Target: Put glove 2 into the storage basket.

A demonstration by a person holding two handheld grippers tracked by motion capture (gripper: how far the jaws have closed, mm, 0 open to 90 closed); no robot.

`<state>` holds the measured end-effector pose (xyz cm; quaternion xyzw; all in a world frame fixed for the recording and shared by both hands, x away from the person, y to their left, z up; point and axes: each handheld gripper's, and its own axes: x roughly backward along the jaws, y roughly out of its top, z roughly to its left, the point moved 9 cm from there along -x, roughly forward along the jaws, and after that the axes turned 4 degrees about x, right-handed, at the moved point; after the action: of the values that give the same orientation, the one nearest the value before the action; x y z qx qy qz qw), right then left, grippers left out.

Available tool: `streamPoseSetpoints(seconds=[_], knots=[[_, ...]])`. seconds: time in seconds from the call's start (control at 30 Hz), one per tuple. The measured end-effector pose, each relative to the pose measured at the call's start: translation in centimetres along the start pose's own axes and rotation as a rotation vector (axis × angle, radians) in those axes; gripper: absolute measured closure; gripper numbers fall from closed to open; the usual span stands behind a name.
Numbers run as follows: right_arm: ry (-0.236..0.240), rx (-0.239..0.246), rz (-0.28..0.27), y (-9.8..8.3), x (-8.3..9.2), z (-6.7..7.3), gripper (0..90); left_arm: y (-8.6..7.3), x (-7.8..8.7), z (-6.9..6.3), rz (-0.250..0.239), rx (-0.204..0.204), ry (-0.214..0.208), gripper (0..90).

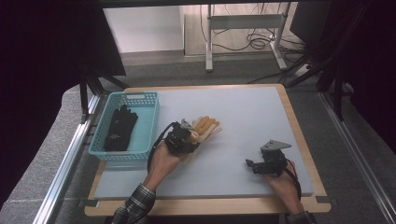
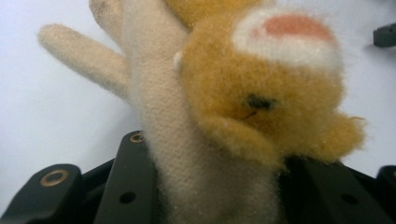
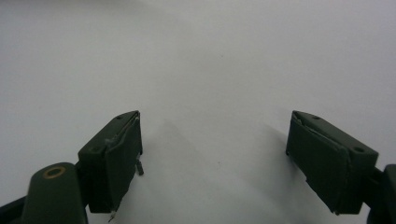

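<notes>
Forearms are coming in from the near edge of the desk (image 1: 299, 140), the left one in a plaid sleeve (image 1: 135, 205) and angling up toward the middle, the right one staying low near the right front corner. Left gripper (image 1: 187, 140) is sitting in a hand that is reaching forward and slightly rightward, and its jaws are clamping the cuff end of a fuzzy cream-and-tan glove (image 1: 205, 128); in the left gripper view the glove (image 2: 210, 116) is rising straight out from between the two black jaws, its cream fingers pointing away and a tan plush animal face with a white-and-pink patch lying across its back. Seen from the high view, the glove is lying just right of the basket, near the middle of the desk, fingers fanning away from the person. Right gripper (image 1: 254, 164) is resting on the desk under the right hand, pointing leftward, and the right gripper view is showing its jaws standing wide apart with bare grey surface between them, so it is gripping nothing (image 3: 215, 158). Farther off, at the left edge, one turquoise basket (image 1: 144, 100) is holding one black glove (image 1: 119, 130), which is carrying a small pale logo too small to read. Counting up: two grippers, two gloves, one basket.
</notes>
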<state>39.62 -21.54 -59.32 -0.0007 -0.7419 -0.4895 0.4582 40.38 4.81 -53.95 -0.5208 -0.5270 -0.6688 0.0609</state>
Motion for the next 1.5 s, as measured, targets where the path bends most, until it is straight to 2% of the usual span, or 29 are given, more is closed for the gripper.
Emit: streamPoseSetpoints(seconds=[0.47, 0.83, 0.93, 0.97, 1.07, 1.1, 1.13, 1.17, 1.2, 1.37, 1.4, 1.5], knots=[[-0.003, -0.001, 0.001, 0.0, 0.0, 0.0, 17.3, 1.7, 2.8, 3.0, -0.033, 0.046, 0.058, 60.8], [-0.003, -0.002, 0.001, 0.0, 0.0, 0.0, 17.1, 2.3, 5.2, 6.2, -0.043, 0.077, 0.138, 60.7], [-0.003, -0.001, 0.001, 0.0, 0.0, 0.0, 17.2, 2.3, 5.5, 6.7, -0.047, 0.088, 0.152, 60.6], [-0.003, -0.001, 0.001, 0.0, 0.0, 0.0, 17.2, 2.2, 6.0, 7.3, -0.05, 0.098, 0.165, 60.6], [-0.003, -0.002, 0.001, 0.0, 0.0, 0.0, 17.2, 2.2, 6.3, 7.9, -0.053, 0.11, 0.174, 60.5], [-0.003, -0.001, 0.001, 0.0, 0.0, 0.0, 17.2, 2.1, 6.7, 8.6, -0.057, 0.121, 0.188, 60.5], [-0.003, -0.002, 0.001, 0.0, 0.0, 0.0, 17.1, 2.1, 6.7, 8.6, -0.057, 0.121, 0.188, 60.4], [-0.003, -0.001, 0.001, 0.0, 0.0, 0.0, 17.2, 1.9, 7.1, 9.3, -0.065, 0.137, 0.202, 60.4], [-0.003, -0.001, 0.001, 0.0, 0.0, 0.0, 17.2, 1.9, 7.1, 9.3, -0.065, 0.137, 0.202, 60.4], [-0.003, -0.001, 0.001, 0.0, 0.0, 0.0, 17.2, 1.2, 8.1, 11.5, -0.07, 0.184, 0.245, 60.2], [-0.003, -0.001, 0.001, 0.0, 0.0, 0.0, 17.2, 1.2, 8.1, 11.5, -0.07, 0.184, 0.245, 60.2], [-0.004, -0.001, 0.001, 0.0, 0.0, 0.0, 17.2, 0.6, 8.7, 13.1, -0.07, 0.217, 0.277, 60.0]])
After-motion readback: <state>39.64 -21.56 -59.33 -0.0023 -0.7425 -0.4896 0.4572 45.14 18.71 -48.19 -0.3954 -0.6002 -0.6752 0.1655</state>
